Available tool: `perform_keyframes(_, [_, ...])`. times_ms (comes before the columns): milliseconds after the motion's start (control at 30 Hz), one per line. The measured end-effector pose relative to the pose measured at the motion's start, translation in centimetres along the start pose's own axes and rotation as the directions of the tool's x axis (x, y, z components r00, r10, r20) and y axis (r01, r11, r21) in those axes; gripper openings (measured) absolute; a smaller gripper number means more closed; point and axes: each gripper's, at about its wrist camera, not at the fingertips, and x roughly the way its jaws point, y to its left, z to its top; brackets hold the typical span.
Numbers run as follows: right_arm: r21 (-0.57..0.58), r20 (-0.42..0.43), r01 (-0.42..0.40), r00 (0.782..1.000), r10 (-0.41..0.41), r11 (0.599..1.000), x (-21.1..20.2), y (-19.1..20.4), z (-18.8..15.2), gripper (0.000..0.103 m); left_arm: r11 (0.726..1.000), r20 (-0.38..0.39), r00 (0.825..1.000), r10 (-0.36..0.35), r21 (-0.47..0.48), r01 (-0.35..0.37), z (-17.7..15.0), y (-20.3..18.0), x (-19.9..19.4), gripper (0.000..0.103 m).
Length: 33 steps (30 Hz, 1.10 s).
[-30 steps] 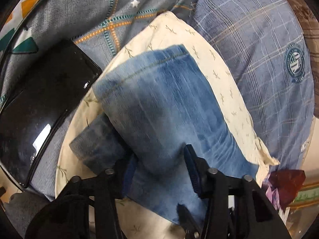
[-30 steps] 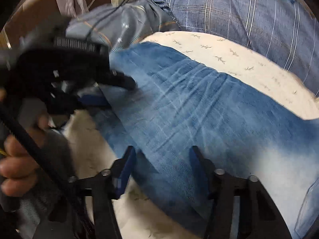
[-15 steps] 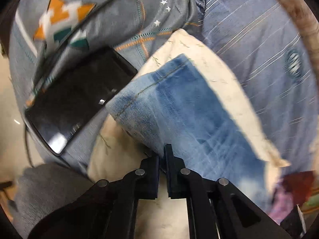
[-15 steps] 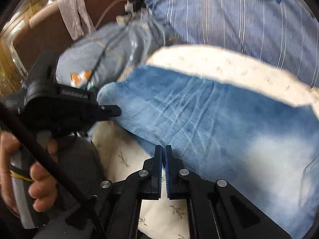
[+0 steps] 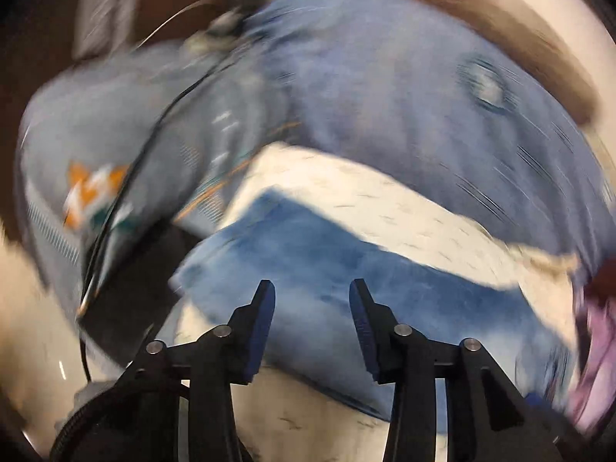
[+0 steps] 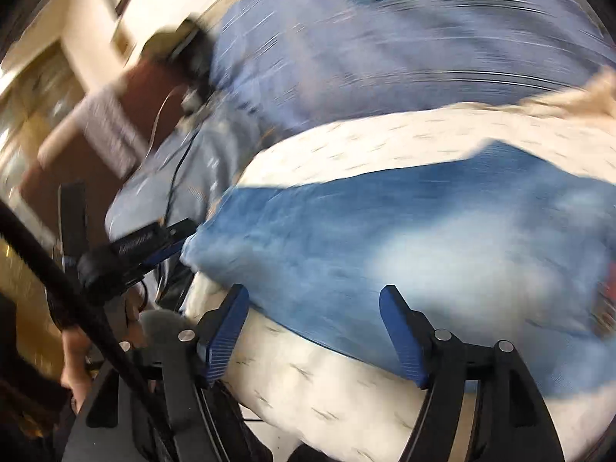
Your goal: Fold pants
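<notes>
Blue denim pants (image 5: pixel 319 269) lie folded on a cream patterned cloth (image 5: pixel 385 200), which rests on a blue plaid bedcover (image 5: pixel 385 88). Left gripper (image 5: pixel 312 288): jaws opening, moderately apart, above the denim, nothing between the pads. Right gripper (image 6: pixel 313 296): jaws opening wide over the near edge of the pants, gripping nothing. Both views are motion-blurred.

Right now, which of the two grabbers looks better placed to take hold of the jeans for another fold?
Probably the left gripper. In its own view both fingers sit over the jeans, near their end. The right gripper has only one finger over denim; the other is over the cream cloth. Both jaws are opening, with nothing held.
</notes>
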Motion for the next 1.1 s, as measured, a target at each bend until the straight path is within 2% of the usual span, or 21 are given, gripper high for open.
perform_keyframes(100, [0.111,0.064,0.090,0.993,-0.097,0.990,-3.5,-3.8,-1.2,0.075,0.984,-0.004,0.997,-0.083,0.160,0.083,-2.2,-4.1,-1.3,0.049])
perform_keyframes(167, [0.181,0.095,0.155,0.980,-0.174,0.971,-5.7,-5.9,-2.0,0.076,0.959,-0.044,0.985,-0.164,0.226,0.170,-4.3,-6.5,-2.0,0.050])
perform_keyframes(233, [0.252,0.120,0.216,0.960,-0.252,0.943,-8.2,-8.0,-2.6,0.077,0.940,-0.079,0.975,-0.206,0.263,0.219,-6.1,-8.0,-2.5,0.052])
perform_keyframes(367, [0.348,0.187,0.255,0.924,-0.334,0.902,-13.1,-10.8,-2.8,0.083,0.890,-0.159,0.954,-0.253,0.349,0.294,-9.8,-11.0,-3.6,0.053])
perform_keyframes(433, [0.381,0.195,0.287,0.904,-0.380,0.879,-15.2,-12.0,-2.6,0.083,0.863,-0.179,0.943,-0.281,0.383,0.330,-10.4,-12.3,-4.4,0.053])
perform_keyframes(500, [0.431,0.198,0.290,0.893,-0.403,0.854,-17.3,-13.9,-2.2,0.083,0.834,-0.188,0.932,-0.309,0.418,0.361,-10.5,-13.6,-5.3,0.053])
perform_keyframes(567, [0.488,0.209,0.253,0.895,-0.393,0.835,-19.4,-16.4,-1.7,0.083,0.807,-0.206,0.920,-0.333,0.442,0.391,-10.4,-14.8,-5.3,0.054])
perform_keyframes(633, [0.526,0.216,0.213,0.903,-0.372,0.823,-20.0,-18.1,-0.9,0.083,0.788,-0.221,0.912,-0.344,0.460,0.409,-10.3,-15.9,-5.1,0.055])
perform_keyframes(667, [0.537,0.210,0.200,0.909,-0.359,0.820,-20.2,-19.1,-0.2,0.083,0.776,-0.236,0.903,-0.359,0.462,0.430,-10.0,-17.0,-5.0,0.055])
perform_keyframes(767, [0.554,0.183,0.218,0.910,-0.373,0.804,-20.1,-21.6,1.2,0.083,0.734,-0.285,0.872,-0.397,0.473,0.488,-9.9,-19.9,-4.0,0.056])
perform_keyframes(833, [0.552,0.181,0.215,0.912,-0.368,0.806,-19.6,-22.9,1.5,0.083,0.704,-0.301,0.862,-0.407,0.498,0.506,-10.0,-21.7,-3.4,0.056])
perform_keyframes(900, [0.566,0.182,0.198,0.917,-0.355,0.800,-18.8,-24.5,0.6,0.083,0.665,-0.324,0.852,-0.411,0.533,0.523,-10.5,-23.7,-2.3,0.056])
perform_keyframes(1000, [0.621,0.150,0.158,0.938,-0.313,0.768,-17.8,-26.8,-0.8,0.083,0.595,-0.364,0.838,-0.405,0.591,0.545,-12.0,-26.3,-0.6,0.056])
perform_keyframes(1100, [0.647,0.179,0.080,0.951,-0.254,0.758,-18.0,-28.3,-1.5,0.084,0.508,-0.382,0.839,-0.387,0.671,0.540,-14.0,-29.2,0.8,0.056])
